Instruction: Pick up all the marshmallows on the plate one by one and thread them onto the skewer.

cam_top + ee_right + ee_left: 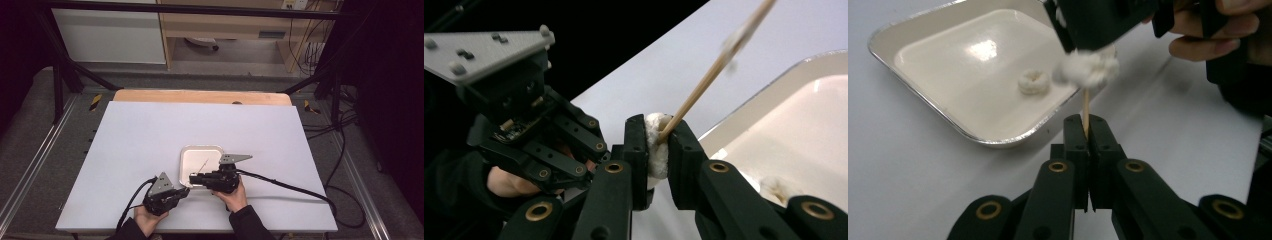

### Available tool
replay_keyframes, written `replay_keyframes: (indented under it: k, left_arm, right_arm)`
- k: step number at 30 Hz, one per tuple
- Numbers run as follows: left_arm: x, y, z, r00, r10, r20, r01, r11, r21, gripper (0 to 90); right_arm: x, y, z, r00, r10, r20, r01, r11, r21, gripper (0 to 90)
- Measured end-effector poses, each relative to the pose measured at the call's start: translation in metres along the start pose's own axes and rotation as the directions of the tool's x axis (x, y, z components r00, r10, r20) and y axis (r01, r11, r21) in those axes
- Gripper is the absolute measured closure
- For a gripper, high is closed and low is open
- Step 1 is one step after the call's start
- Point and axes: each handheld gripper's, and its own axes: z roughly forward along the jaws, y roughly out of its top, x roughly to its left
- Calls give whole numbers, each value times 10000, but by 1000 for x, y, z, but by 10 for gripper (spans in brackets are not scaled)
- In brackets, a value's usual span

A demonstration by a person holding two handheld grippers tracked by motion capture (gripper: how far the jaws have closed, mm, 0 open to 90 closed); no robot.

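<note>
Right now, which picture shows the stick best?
The right gripper view: the stick runs long and close, poking into the marshmallow. The left gripper view shows a short bit between jaws. The high view shows a thin line.

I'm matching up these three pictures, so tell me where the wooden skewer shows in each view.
High view: wooden skewer, thin line over the tray, centre.
Left gripper view: upright at centre, clamped in the left gripper.
Right gripper view: slanting to top right, through the marshmallow.
Shared landmark: the tray.
</note>
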Motion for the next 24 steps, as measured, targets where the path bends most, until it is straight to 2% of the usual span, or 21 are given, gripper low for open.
replay_keyframes:
  k: [2,5,11,12,14,18,19,20,24]
  left_arm:
    - [3,-1,0,9998,-184,119,185,9998,-67,884]
    - [3,-1,-3,9998,-172,59,173,9997,-154,884]
    - [6,-2,-3,9992,-403,2,403,9989,-241,884]
    - [7,-2,-4,9990,-443,-6,443,9985,-319,884]
    - [9,-1,-7,9984,-566,-14,564,9972,-501,884]
    - [12,-2,-10,9977,-675,-61,671,9963,-539,884]
    - [13,-2,-12,9975,-701,-78,696,9960,-566,884]
    - [14,-2,-13,9974,-709,-91,702,9958,-579,884]
    - [17,-4,-16,9968,-775,-177,765,9957,-518,883]
  right_arm:
    - [2,6,-1,9999,-160,48,160,9999,7,808]
    - [3,11,-4,10000,-35,39,35,10000,-63,776]
    - [2,13,-5,9995,265,169,-267,9995,150,494]
    - [1,15,-6,9989,369,288,-380,9986,357,437]
    - [1,15,-6,9988,390,294,-403,9981,461,414]
    - [0,15,-7,9968,-79,796,31,9981,608,333]
    - [-2,16,-8,9920,-475,1169,400,9970,658,286]
    - [-2,16,-8,9920,-475,1169,400,9970,658,286]
    - [-3,21,-11,9805,-946,1725,821,9935,785,223]
